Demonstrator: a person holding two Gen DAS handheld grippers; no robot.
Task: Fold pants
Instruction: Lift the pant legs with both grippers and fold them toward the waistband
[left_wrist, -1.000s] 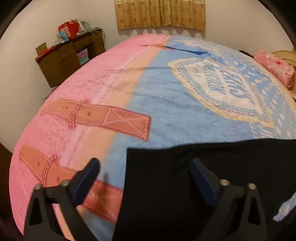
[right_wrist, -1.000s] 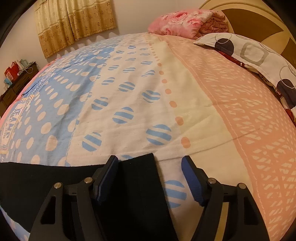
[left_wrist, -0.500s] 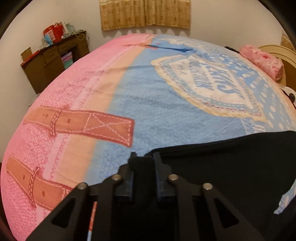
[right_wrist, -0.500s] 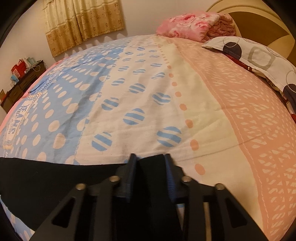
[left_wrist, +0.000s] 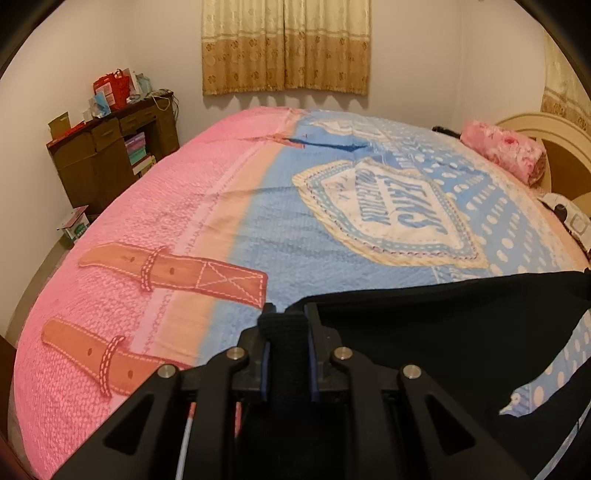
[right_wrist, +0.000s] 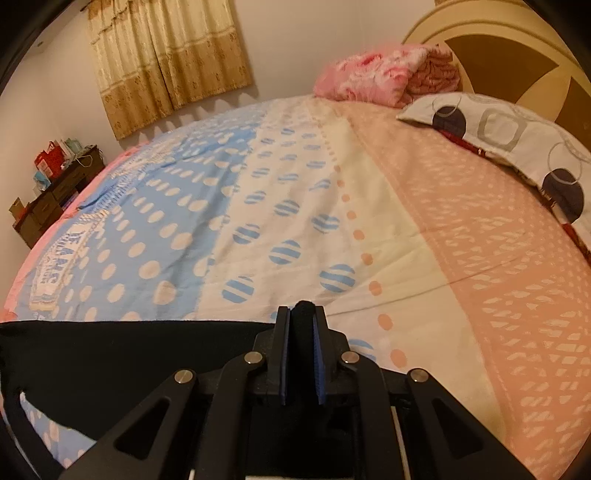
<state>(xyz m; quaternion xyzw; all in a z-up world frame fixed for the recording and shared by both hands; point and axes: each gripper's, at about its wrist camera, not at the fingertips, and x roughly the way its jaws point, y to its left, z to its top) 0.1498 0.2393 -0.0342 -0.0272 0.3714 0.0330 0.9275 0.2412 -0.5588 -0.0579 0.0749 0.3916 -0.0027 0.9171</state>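
Note:
Black pants lie across the near part of a patterned bedspread. My left gripper is shut on a bunched corner of the black cloth, which sticks up between its blue pads. In the right wrist view the pants stretch away to the left as a dark band. My right gripper has its jaws closing on the other end of the cloth, and a fold shows pinched between the pads. Both held ends sit slightly raised off the bedspread.
A dark wooden cabinet with clutter on top stands by the far left wall, a small box on the floor near it. A spotted pillow, a folded pink blanket and the headboard lie far right. Curtains hang behind.
Both grippers went from wide open around the pants' edges to shut on the cloth. Both then rose a little, lifting the gripped ends off the bedspread.

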